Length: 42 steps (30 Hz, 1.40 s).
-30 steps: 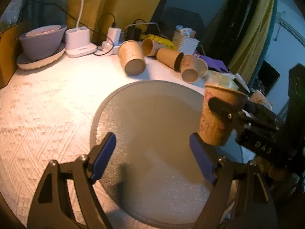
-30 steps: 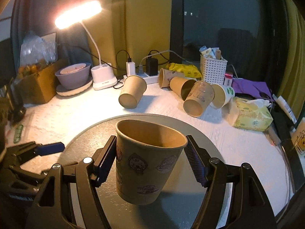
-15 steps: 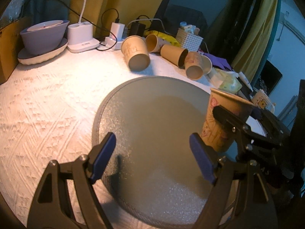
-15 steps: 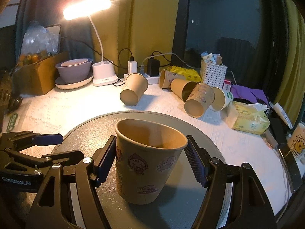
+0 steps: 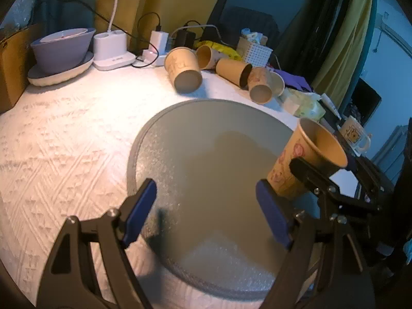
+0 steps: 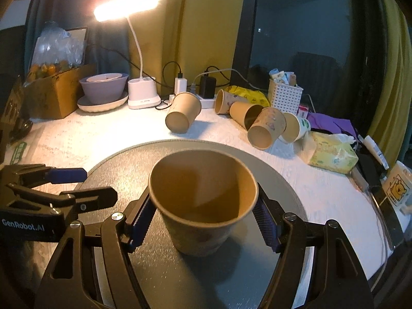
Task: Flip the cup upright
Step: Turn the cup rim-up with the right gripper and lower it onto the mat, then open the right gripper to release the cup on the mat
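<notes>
Paper cup (image 6: pixel 203 203) stands upright between right tool's (image 6: pixel 203 221) fingers.

A tan paper cup (image 6: pixel 203 203) printed with faint pink cartoons sits mid-frame on a grey round mat (image 6: pixel 278 180). Blue finger pads (image 6: pixel 265 225) flank it. White diamond-textured tablecloth (image 5: pixel 64 134) lies at left.

Cup (image 6: pixel 203 200): matt brown paper, printed outside. Round mat (image 5: pixel 206 154): grey, fine-grained, slight sheen. Tablecloth (image 5: pixel 64 141): white woven cloth, raised diamond texture. Finger pads (image 5: pixel 139 213): blue ribbed plastic (or rubber, can't tell) on matt black frames. Lamp base (image 6: pixel 143 92) at the table's far edge: smooth white plastic.
</notes>
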### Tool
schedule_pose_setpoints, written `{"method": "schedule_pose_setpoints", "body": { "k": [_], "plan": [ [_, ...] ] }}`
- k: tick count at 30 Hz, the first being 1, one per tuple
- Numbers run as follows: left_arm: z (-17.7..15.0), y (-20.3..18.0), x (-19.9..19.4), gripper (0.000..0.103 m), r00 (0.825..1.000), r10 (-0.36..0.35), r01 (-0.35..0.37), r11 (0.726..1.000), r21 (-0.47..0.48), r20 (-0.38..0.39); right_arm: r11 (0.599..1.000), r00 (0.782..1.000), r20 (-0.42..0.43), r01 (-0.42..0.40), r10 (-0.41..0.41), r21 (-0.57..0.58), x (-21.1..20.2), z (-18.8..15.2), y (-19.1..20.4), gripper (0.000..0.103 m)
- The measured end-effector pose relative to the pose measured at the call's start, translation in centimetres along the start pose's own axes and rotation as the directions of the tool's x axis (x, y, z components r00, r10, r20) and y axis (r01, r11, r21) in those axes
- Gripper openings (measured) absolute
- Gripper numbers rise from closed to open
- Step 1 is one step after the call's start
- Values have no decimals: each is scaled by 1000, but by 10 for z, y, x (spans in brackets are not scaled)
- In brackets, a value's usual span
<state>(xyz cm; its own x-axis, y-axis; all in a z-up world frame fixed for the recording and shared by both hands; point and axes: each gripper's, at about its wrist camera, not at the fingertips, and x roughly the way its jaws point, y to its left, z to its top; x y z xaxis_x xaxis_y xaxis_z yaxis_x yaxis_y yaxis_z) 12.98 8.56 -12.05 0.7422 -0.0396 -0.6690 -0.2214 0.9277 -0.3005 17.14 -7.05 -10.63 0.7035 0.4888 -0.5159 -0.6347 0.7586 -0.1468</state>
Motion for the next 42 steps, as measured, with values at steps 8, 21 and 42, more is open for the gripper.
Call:
{"method": "schedule_pose_setpoints", "body": {
  "k": [8, 21, 42],
  "plan": [
    [-4, -5, -10, 81, 1000, 17, -17, 1000, 13, 11, 1000, 1000, -12, -6, 7, 21, -5, -5, 0, 74],
    [-14, -22, -34, 81, 999, 25, -27, 998, 51, 36, 996, 994, -95, -44, 51, 73, -17, -14, -5, 81],
    [-35, -53, -105, 81, 984, -32, 5, 988, 155, 174, 997, 998, -51, -30, 34, 78, -92, -11, -5, 82]
  ]
}}
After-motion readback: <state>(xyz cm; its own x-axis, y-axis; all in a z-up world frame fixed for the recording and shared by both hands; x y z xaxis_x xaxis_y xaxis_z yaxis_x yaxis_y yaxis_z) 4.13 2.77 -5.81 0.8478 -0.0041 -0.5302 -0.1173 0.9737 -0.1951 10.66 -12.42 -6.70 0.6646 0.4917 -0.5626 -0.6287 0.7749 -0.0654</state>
